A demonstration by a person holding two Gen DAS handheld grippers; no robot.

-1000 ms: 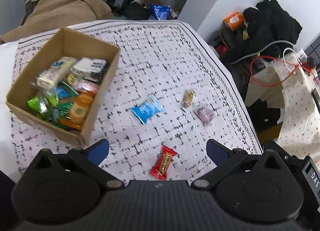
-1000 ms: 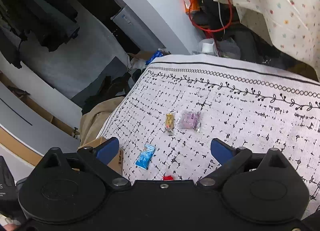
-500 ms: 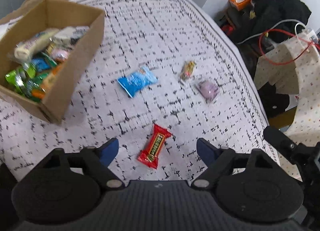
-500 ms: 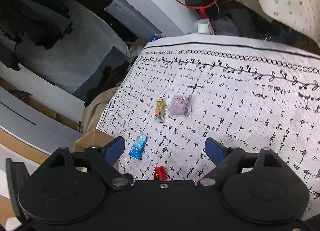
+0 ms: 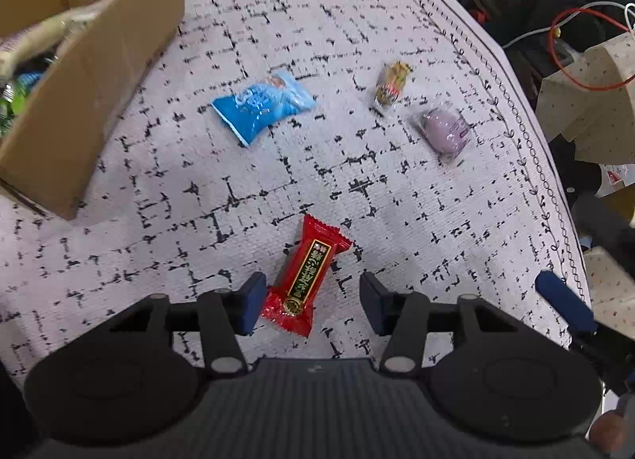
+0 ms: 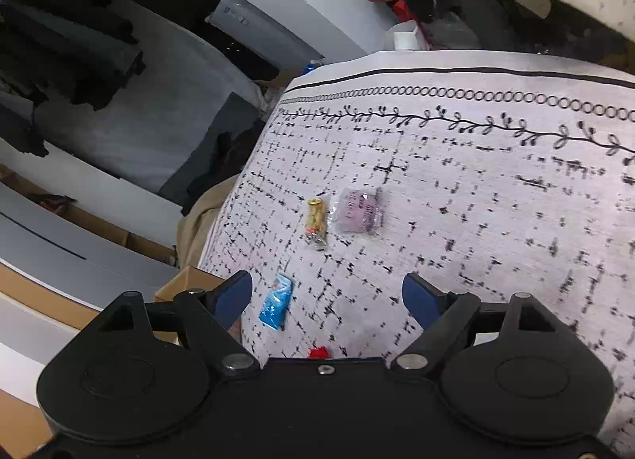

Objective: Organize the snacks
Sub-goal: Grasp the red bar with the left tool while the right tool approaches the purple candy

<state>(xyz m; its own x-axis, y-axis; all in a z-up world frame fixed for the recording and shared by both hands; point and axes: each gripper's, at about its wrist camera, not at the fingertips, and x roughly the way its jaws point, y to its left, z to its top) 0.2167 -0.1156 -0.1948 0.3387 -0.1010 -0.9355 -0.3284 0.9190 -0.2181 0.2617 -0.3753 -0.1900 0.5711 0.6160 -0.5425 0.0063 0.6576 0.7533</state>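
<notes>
Glossy red wrapper (image 5: 307, 280), woven tablecloth (image 5: 397, 189)

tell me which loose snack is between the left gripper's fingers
The red-wrapped candy; it lies between the left gripper. The blue packet, yellow candy and purple packet lie farther off.

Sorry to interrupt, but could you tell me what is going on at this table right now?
A person with a gripper in each hand is sorting snacks into a cardboard box. The left gripper has come down over a red candy and has just been closing its fingers around it; the left finger is at the wrapper, the right one apart. The right gripper hangs open over the cloth, holding nothing. A blue packet, a yellow candy and a purple packet lie loose.
</notes>
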